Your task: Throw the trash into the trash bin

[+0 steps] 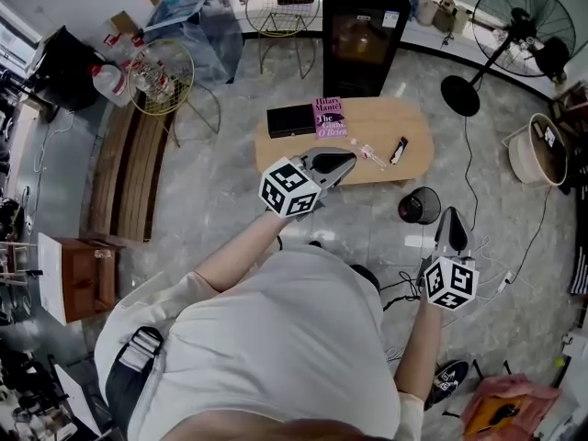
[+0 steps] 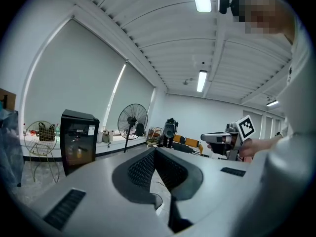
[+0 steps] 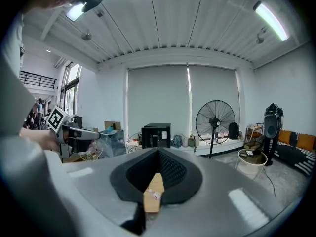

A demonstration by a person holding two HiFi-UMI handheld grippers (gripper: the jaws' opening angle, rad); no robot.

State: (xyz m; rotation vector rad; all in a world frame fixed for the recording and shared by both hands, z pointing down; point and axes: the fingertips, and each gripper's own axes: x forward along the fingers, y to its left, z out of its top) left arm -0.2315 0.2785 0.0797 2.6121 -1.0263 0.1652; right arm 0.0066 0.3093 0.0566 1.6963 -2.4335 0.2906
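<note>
Currently: trash (image 1: 367,152) on table (image 1: 418,131), 2 grippers closed

The left gripper (image 1: 347,160), jaws pressed together, hovers by the table's near edge, the trash just right of it. Farther right, the trash bin (image 1: 420,206) stands on the floor beside the right gripper (image 1: 451,212), likewise pressed together.

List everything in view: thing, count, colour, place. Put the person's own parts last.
table: one, light wood, mid-floor
flat box: one, black, table's left end
book: one, purple, beside the box
wrapper: one, clear, table's middle
small item: one, black, right of the wrapper
trash bin: one, black, floor by the table's right end
cabinet: one, black, beyond the table
fan: one, black, far right
bench: one, brown, left
left tool: one, grey, shut, above the table's near edge
right tool: one, grey, shut, above the floor near the bin
</note>
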